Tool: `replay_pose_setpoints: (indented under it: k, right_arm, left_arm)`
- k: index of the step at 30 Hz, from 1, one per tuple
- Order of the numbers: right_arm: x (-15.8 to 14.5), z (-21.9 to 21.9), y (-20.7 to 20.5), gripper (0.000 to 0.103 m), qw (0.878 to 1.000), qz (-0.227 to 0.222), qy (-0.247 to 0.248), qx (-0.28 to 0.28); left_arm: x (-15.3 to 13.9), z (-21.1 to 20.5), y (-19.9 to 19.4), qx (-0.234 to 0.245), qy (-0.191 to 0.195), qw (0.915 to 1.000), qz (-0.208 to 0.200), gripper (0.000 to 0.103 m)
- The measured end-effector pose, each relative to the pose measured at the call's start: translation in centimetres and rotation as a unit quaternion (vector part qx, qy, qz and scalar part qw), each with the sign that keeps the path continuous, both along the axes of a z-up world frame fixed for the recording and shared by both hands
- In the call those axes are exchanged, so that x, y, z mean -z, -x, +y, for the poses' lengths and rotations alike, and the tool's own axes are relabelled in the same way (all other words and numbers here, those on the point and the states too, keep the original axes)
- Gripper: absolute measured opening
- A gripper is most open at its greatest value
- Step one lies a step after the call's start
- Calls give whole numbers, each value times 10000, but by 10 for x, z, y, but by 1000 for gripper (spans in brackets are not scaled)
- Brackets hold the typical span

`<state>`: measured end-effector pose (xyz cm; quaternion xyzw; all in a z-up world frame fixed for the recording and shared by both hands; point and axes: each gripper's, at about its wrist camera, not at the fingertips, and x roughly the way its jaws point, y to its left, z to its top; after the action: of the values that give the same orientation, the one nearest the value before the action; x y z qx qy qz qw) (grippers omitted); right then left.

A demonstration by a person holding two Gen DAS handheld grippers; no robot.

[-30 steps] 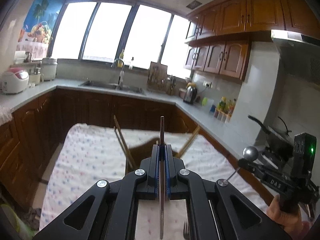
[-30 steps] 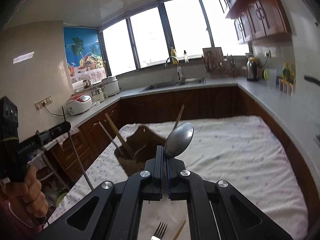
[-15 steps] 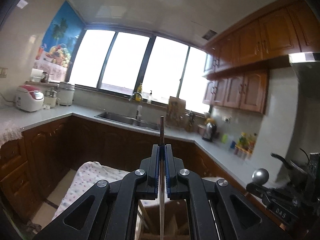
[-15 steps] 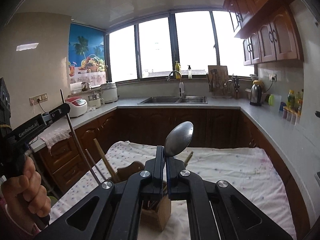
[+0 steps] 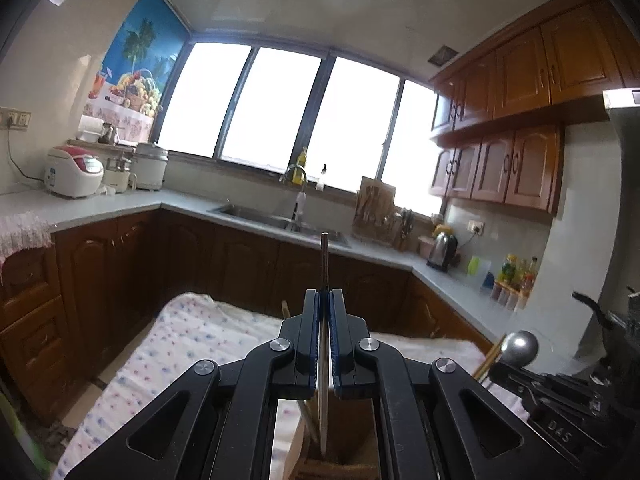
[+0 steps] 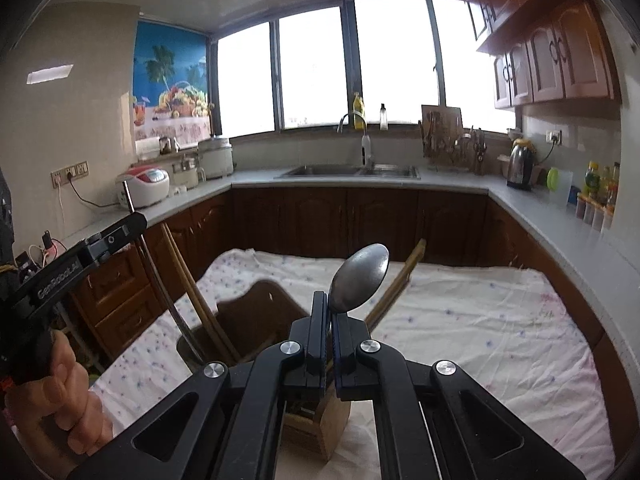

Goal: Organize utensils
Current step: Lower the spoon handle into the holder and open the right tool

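My left gripper [image 5: 324, 300] is shut on a thin metal utensil [image 5: 323, 264] seen edge-on. Its lower end reaches down into the wooden utensil holder [image 5: 348, 440] just below. The right wrist view shows the same left gripper [image 6: 136, 220] in a hand at the left, its utensil [image 6: 160, 288] slanting into the holder's dark compartment. My right gripper [image 6: 329, 304] is shut on a metal spoon [image 6: 360, 280], bowl up, handle pointing down into the holder [image 6: 320, 432]. Wooden chopsticks [image 6: 188, 288] lean out of the holder. The spoon's bowl [image 5: 519, 347] also shows at the right.
The holder stands on a table under a white dotted cloth [image 6: 480, 320]. Dark cabinets and a grey counter [image 6: 540, 224] wrap around behind, with a sink [image 6: 348, 170], rice cooker [image 6: 144, 192] and kettle [image 6: 520, 168]. A hand [image 6: 60, 400] grips the left tool.
Both grippers have come forward and down over the holder, which now lies right beneath them. The thin utensil's lower end and the spoon's handle have sunk into it. Both stay shut.
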<state>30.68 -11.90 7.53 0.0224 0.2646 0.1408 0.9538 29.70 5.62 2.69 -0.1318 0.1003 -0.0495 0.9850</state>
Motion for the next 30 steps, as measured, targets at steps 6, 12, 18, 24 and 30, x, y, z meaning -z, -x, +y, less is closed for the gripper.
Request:
replay_pose_setpoints:
  k: [6,12,18,24,30]
  right_arm:
    - [18,4,-3,2,9995,296,6,-64]
    - [34,2,-9,2,9980,623,-51,-70]
    - [34,-4,-11,2,9975,693,-153,-15]
    - [35,-3,-12,2,9970,741,-223,-12]
    - [35,-5,-14,3,9962,822,-304,-13]
  left_arm:
    - [-6,19,-1,76,-3,9995,315,3]
    - [-20,28,-10,202,14,9984,527,4]
    - [-36,34,-21,267,-53,9977,615,4]
    - [-35,41,-32,236,31,9965,804,6]
    - [-41,40,-39,233,35,9956,907,6]
